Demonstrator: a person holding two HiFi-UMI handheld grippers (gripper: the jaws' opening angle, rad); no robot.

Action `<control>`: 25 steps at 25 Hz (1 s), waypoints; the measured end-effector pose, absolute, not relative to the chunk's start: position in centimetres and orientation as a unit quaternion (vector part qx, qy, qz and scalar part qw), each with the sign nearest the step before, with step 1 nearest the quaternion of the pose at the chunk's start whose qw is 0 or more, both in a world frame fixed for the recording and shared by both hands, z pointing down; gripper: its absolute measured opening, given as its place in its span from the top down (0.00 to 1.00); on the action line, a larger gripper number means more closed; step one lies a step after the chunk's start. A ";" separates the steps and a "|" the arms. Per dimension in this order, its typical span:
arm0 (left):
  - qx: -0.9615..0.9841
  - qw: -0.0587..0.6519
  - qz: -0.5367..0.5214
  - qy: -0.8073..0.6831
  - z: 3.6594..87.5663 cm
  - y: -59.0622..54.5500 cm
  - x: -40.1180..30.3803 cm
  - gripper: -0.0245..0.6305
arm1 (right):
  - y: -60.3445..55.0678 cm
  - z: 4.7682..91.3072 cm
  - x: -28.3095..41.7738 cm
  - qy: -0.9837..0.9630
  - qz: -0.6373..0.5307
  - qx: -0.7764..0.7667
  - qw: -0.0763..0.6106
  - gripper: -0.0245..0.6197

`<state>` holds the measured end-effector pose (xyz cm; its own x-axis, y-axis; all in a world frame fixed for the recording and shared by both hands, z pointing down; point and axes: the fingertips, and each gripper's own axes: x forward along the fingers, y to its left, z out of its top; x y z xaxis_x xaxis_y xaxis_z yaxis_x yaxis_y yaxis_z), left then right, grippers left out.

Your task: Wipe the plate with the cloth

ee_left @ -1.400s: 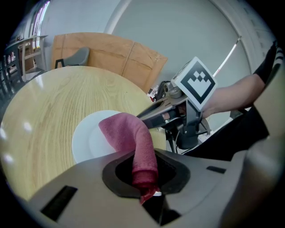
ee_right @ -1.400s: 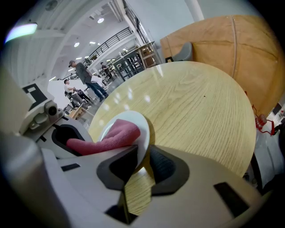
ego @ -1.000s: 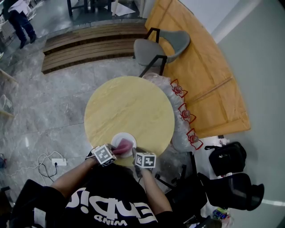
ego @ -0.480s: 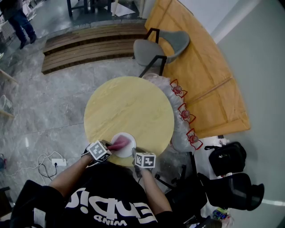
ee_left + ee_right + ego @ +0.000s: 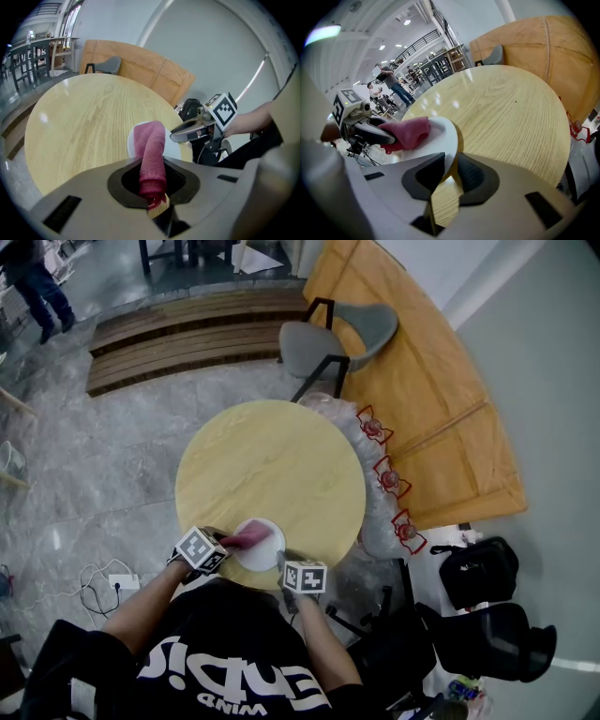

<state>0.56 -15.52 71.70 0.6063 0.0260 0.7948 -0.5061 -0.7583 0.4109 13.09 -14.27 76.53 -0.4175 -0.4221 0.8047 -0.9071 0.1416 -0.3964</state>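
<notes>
A small white plate (image 5: 265,551) sits at the near edge of the round wooden table (image 5: 272,465). My right gripper (image 5: 449,171) is shut on the plate's (image 5: 440,136) near rim and tilts it up a little. My left gripper (image 5: 152,187) is shut on a rolled pink cloth (image 5: 151,154), whose free end lies on the plate (image 5: 174,146). In the head view the cloth (image 5: 246,539) rests on the plate's left part, with the left gripper (image 5: 217,545) at the plate's left and the right gripper (image 5: 289,563) just below it. The right gripper view shows the cloth (image 5: 407,133) in the left gripper (image 5: 386,139).
A grey chair (image 5: 342,334) stands beyond the table. A plastic-covered bundle (image 5: 375,484) hugs the table's right edge, in front of an orange wooden panel (image 5: 422,390). Black bags (image 5: 478,573) lie at the right, and cables with a power strip (image 5: 120,582) on the floor at the left.
My left gripper has drawn the cloth leftward across the plate, from its middle to its left edge, rolling a little. The right gripper and plate have stayed put.
</notes>
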 end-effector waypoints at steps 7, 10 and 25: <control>0.842 0.318 0.400 -0.174 70.3 -18.3 0.6 0.88 | -14.3 76.5 13.1 -0.709 0.455 0.469 0.265 0.80; 0.843 0.331 0.392 -0.161 71.2 -18.0 2.0 0.88 | -14.2 76.5 13.1 -0.707 0.457 0.470 0.266 0.80; 0.850 0.317 0.413 -0.077 72.2 -13.3 8.8 0.88 | -14.4 76.5 13.2 -0.703 0.460 0.475 0.261 0.80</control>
